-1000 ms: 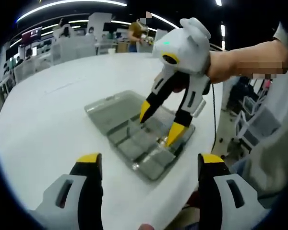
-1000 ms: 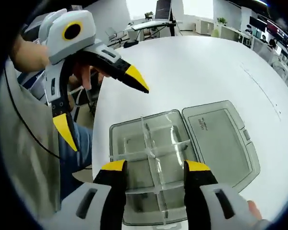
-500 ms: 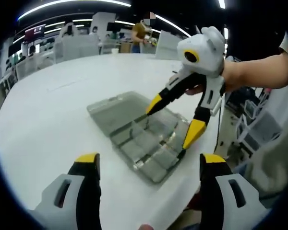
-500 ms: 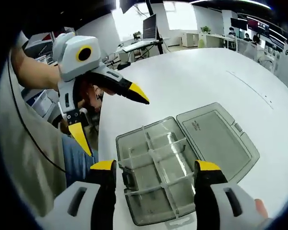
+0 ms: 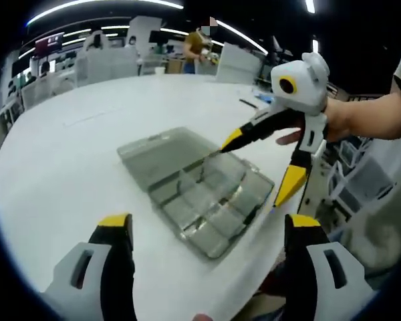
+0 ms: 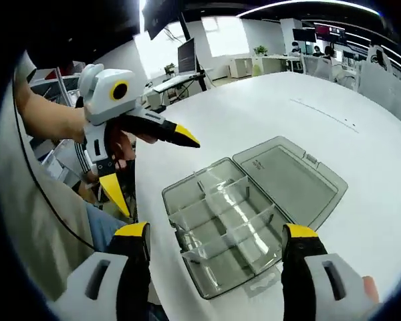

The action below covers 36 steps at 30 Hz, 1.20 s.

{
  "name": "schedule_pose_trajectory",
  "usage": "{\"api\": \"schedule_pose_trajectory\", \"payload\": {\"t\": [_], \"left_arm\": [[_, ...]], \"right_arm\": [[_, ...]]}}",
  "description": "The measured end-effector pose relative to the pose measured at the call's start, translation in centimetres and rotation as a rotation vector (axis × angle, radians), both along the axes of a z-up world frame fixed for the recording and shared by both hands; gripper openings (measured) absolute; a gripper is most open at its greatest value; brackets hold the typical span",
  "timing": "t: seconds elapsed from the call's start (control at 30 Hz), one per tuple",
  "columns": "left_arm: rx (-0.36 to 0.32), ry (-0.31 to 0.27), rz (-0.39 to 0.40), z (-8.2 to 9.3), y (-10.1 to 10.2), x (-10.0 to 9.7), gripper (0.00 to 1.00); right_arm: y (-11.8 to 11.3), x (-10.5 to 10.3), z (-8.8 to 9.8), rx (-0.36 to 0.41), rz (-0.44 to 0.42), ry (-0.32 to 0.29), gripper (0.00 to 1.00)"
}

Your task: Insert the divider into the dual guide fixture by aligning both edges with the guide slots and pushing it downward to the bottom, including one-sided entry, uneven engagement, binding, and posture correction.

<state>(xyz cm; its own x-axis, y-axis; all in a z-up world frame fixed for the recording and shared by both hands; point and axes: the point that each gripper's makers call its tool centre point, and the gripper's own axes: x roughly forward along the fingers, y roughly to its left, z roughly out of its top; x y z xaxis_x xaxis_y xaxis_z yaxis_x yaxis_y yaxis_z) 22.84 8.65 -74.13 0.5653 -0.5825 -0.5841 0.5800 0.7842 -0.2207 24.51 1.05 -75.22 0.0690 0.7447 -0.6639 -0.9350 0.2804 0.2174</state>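
R hand-held gripper has pulled up and back off the organizer box. A second ago its yellow tips were down among the compartments; now, in left gripper view, they hang above the box's far-right edge, jaws spread wide, nothing between them. Released.

L hand-held gripper, seen in right gripper view, sits off the near-left edge of the tabletop, close to the person's body, clear of the box. Jaws splayed, empty. It hasn't gone in toward the box over the last second.

Box: clear grey plastic, lid folded flat open on the far side, base near the tabletop edge. Inside, a long divider runs lengthwise with short cross dividers making a grid of cells. All look upright and roughly level with the walls. Can't tell from either view whether every edge is bottomed in its slots; plastic is transparent and glare washes out the slot detail.

Both cams have backed away too, so the box looks smaller and more of the tabletop shows in right gripper view. That's camera motion; the box itself doesn't seem to have shifted.

Reading: both tools withdrawn and empty, no loose divider visible on the tabletop or in a jaw, so insertion prob. finished, or between attempts. Judgement only. If a piece sits proud on one side, a press on that high end would be next.
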Motion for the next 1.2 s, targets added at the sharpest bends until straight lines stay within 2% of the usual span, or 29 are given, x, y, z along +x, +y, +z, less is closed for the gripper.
{"api": "schedule_pose_trajectory", "payload": {"t": [0.07, 0.27, 0.43, 0.57, 0.93, 1.2], "left_arm": [[-0.003, 0.001, 0.003, 0.0, 0.0, 0.0, 0.96], [-0.015, 0.014, 0.014, 0.0, 0.0, -0.1, 0.99], [-0.011, 0.016, 0.028, 0.0, 0.2, -0.2, 0.99], [0.006, 0.013, 0.049, -0.1, 0.6, -0.2, 0.99], [0.002, 0.026, 0.093, 0.3, 0.7, -0.8, 0.99], [0.009, 0.030, 0.107, 0.8, 0.1, -1.6, 0.99]], "right_arm": [[-0.2, 0.0, 0.2, 0.020, -0.019, -0.016, 0.83], [-0.9, -0.5, 0.3, 0.039, -0.075, 0.000, 0.83], [-1.6, -0.4, 0.3, 0.035, -0.121, -0.004, 0.84], [-2.0, -0.4, 0.8, 0.062, -0.161, 0.008, 0.85], [-3.4, -0.8, 1.2, 0.061, -0.235, -0.002, 0.85], [-4.1, -1.1, 1.7, 0.041, -0.275, -0.016, 0.84]]}}
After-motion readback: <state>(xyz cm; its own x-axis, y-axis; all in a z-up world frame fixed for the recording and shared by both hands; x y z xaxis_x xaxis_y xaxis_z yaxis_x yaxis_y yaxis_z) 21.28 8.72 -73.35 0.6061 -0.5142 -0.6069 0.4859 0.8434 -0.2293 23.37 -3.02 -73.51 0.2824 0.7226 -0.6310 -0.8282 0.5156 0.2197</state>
